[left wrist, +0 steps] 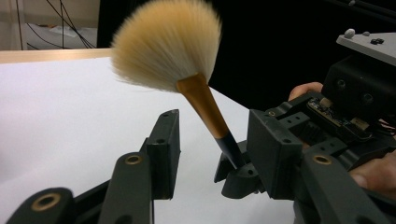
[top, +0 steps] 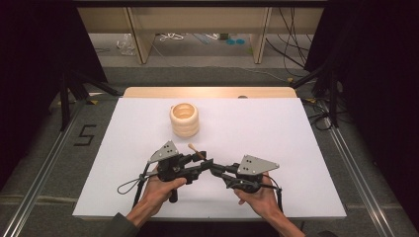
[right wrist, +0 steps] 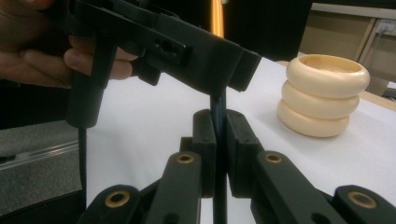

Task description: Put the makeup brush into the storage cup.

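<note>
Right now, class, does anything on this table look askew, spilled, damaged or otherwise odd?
Nothing looks spilled or damaged. The brush is off the table, tilted, its dark handle end clamped in the right gripper. The left gripper has open jaws on either side of the handle. The cream ringed holder stands upright, apart on the white table.

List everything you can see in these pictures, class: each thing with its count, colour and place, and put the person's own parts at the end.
Makeup brush: one, cream bristles on a gold and black handle, handle end clamped in the right gripper, bristles pointing up, stem between the left gripper's jaws.
Ringed holder: one, cream, upright on the sheet beyond the grippers.
Sheet: one, white, covering the table.
Table: one, light wood, its far edge showing past the sheet.
Left gripper: one, black, jaws apart either side of the brush handle.
Right gripper: one, black, shut on the handle.
Hands: two, holding the grippers at the near edge.
</note>
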A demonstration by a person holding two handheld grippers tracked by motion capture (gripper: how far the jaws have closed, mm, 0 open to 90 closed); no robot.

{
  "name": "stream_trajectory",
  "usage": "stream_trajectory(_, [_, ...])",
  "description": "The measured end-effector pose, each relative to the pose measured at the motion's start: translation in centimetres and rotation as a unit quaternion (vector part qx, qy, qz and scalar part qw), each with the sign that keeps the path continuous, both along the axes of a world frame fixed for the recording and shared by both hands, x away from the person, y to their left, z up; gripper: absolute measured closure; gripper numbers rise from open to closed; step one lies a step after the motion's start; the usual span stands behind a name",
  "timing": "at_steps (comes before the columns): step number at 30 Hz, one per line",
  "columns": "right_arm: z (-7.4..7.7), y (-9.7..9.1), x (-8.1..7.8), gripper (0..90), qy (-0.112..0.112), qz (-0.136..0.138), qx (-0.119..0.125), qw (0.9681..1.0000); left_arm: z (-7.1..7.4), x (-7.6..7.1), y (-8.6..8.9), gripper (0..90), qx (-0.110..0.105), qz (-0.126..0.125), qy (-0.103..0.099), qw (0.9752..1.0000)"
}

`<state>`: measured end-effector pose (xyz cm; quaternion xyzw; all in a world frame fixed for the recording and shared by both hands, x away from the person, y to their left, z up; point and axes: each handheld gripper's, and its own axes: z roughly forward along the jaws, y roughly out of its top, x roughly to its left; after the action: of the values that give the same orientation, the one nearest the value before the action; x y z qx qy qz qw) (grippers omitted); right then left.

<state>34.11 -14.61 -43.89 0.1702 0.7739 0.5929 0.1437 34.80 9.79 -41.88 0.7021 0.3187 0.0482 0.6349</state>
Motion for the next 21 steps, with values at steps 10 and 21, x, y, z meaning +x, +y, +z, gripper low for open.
stream_trajectory(10, [0.06, -0.05, -0.04, 84.4, 0.001, 0.000, 0.002, 1.0000, 0.02, -0.01, -0.03, 60.9, -0.005, -0.005, 0.003, 1.0000])
stream_trajectory(21, [0.04, -0.03, -0.02, 84.4, 0.000, 0.004, 0.005, 1.0000, 0.10, -0.06, 0.11, 68.8, -0.017, -0.001, 0.010, 0.9998])
